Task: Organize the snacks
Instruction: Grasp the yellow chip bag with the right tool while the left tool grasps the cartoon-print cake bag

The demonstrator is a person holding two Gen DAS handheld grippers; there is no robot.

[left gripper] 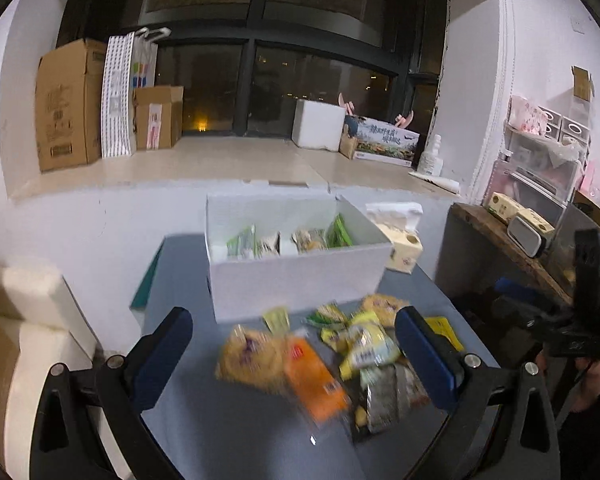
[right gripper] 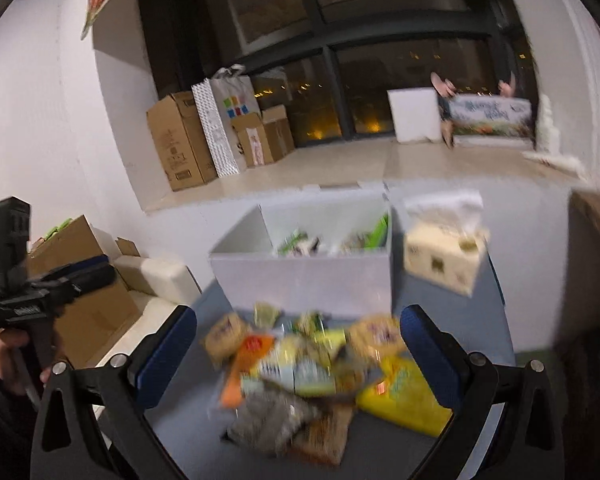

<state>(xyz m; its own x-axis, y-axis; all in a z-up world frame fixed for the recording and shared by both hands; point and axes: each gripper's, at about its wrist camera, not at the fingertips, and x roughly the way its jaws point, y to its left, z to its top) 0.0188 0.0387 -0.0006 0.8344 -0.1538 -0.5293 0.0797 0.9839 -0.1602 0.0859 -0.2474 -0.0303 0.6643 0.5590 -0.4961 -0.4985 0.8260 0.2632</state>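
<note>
A pile of snack packets lies on the grey-blue table (left gripper: 228,432): an orange packet (left gripper: 315,376), a tan round-biscuit packet (left gripper: 249,358), yellow-green packets (left gripper: 366,346) and a dark packet (left gripper: 384,398). Behind the pile stands an open white box (left gripper: 300,280) with several snacks inside. My left gripper (left gripper: 294,354) is open and empty, hovering over the pile. My right gripper (right gripper: 298,354) is open and empty over the same pile, with a yellow packet (right gripper: 404,394) and the white box (right gripper: 308,280) ahead. Both views are blurred.
A tissue box (left gripper: 404,246) stands right of the white box; it also shows in the right wrist view (right gripper: 446,256). Cardboard boxes (left gripper: 66,104) line the window ledge. A dark wooden side table (left gripper: 500,248) is at right. White foam and cartons (right gripper: 100,280) sit at left.
</note>
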